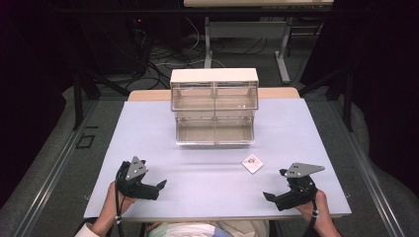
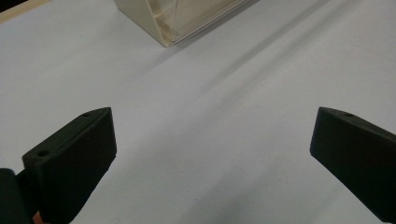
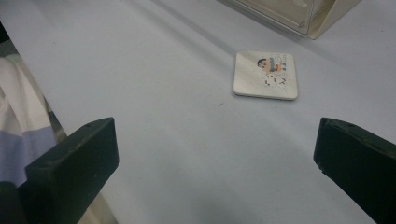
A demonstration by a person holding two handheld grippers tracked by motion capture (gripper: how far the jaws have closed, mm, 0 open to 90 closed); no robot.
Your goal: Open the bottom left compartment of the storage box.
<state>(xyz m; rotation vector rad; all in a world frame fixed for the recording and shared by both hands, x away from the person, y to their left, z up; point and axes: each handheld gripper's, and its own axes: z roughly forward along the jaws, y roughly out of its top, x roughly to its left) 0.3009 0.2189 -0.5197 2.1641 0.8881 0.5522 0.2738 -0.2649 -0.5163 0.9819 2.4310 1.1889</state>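
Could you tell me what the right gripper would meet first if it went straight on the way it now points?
Probably the small square tile lying flat on the table; the right gripper is open and aimed roughly at it, though slightly off-centre.

A clear drawer cabinet (image 1: 214, 106) stands behind a small tile (image 1: 252, 163), between left gripper (image 1: 159, 187) and right gripper (image 1: 269, 196).

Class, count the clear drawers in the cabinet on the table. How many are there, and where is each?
4. Upper left drawer, upper right drawer, lower left drawer, lower right drawer, all in the cabinet. None seems hidden.
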